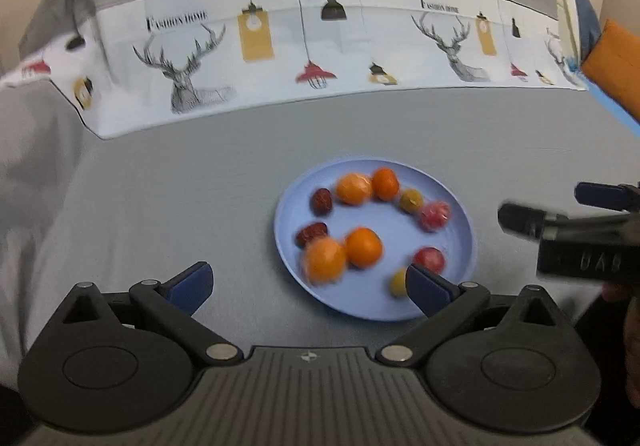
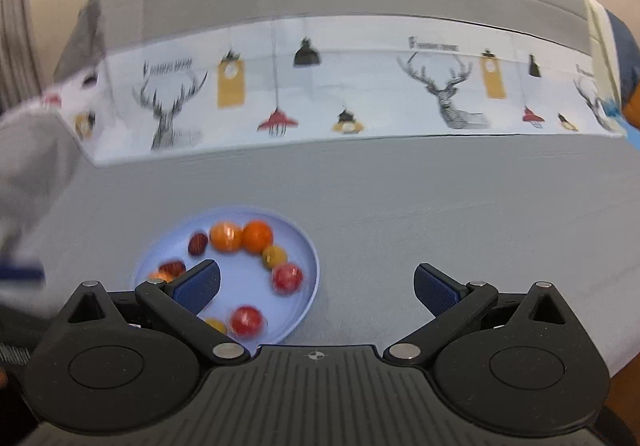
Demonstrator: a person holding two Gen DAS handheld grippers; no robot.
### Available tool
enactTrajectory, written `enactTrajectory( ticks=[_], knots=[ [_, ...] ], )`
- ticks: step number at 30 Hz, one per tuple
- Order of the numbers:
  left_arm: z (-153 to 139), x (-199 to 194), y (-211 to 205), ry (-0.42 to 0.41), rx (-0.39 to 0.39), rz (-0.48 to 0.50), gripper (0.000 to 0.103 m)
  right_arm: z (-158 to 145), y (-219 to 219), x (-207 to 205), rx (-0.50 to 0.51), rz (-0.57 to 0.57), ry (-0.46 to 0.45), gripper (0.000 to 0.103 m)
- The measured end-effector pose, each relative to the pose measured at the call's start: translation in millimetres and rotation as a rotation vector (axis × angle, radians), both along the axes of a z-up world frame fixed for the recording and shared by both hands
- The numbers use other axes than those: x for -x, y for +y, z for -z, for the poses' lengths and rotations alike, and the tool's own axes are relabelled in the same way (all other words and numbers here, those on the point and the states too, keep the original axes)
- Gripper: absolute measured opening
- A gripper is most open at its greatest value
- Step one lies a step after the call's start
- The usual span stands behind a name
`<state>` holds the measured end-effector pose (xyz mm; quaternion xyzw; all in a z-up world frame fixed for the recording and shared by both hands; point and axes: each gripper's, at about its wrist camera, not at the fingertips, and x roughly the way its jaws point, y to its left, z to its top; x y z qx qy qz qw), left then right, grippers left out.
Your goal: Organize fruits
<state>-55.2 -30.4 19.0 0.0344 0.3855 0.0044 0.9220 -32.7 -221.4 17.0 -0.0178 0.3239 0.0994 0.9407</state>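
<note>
In the left wrist view, bare grey tabletop [image 1: 160,185] fills the left and centre of the frame, running back to a printed cloth strip [image 1: 320,41] with deer and lamps across the upper part. The left gripper [image 1: 308,284] sits at the bottom edge with its jaws spread wide and nothing between them; its right pad overlaps the near rim of the blue plate [image 1: 460,205], which lies right of centre. The fruits form a loose ring on the plate: two dark red dates [image 1: 312,234] at left, their long axes tilted, four oranges [image 1: 363,247], small yellow fruits [image 1: 411,200] and red ones [image 1: 429,259]. At the right edge the right gripper [image 1: 560,221] reaches in level, pointing left, clear of the plate; whether its jaws are spread cannot be told here.

In the right wrist view, the plate [image 2: 308,246] sits lower left, partly behind the gripper's left finger. This gripper [image 2: 316,286] is wide open and empty over bare table, with open grey surface to the right.
</note>
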Motion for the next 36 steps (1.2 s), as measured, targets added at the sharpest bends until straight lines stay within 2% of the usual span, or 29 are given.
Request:
enactTrajectory(
  ticks=[1,6,10,15,36],
  knots=[
    [2.8,-3.3,1.0,0.013,0.0,-0.01,0.102,0.3,3.0,-1.9,0.009,-0.004,-0.002,0.102],
    [15.6,-18.1,13.7,0.094,0.104,-0.069,0.102,9.5,4.1,-13.2,-0.018,0.024,0.045,0.102],
    [20.5,-28.3,12.9,0.109,0.102,-0.081,0.102,18.4,6.3,-17.0,-0.013,0.024,0.076,0.102],
    [26.8,-33.7,14.2,0.139,0.139,-0.102,0.102,21.8,4.7,-19.9,-0.014,0.032,0.089,0.102],
    [31.4,-34.3,10.2,0.145,0.143,-0.093,0.102,25.0,7.3,-21.7,-0.01,0.022,0.106,0.102]
  ],
)
